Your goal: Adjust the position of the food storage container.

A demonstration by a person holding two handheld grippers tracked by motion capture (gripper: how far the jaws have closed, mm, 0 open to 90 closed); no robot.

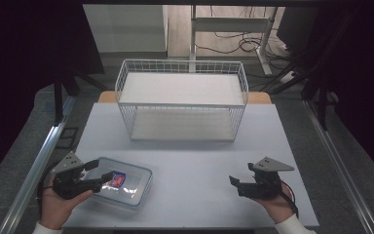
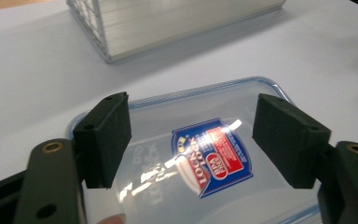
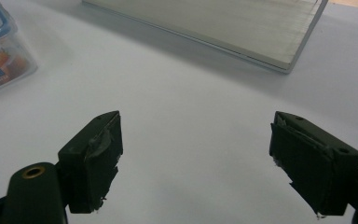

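**Left tongs over the box lid, right tongs idle**

At the near left of the table (image 1: 195,165) lies a clear plastic box (image 1: 134,183) with a blue-rimmed lid and a red and blue label (image 2: 212,156) on top. The left tongs (image 1: 104,170) hang over its left part, held in the person's left hand (image 1: 58,204). In the left gripper view the jaws stand wide apart above the lid, one to each side of the label; the pads (image 2: 114,135) press on nothing, and whether they touch the lid I cannot tell.

Behind the middle of the table stands a white wire rack (image 1: 182,100) with two shelves, well apart from the box.

At the near right, the right tongs (image 1: 234,183) rest in the person's right hand (image 1: 272,202), low over bare table. The jaws are wide open with nothing between them. In the right gripper view the box shows at the far left edge, and the rack's lower shelf (image 3: 242,28) lies ahead.
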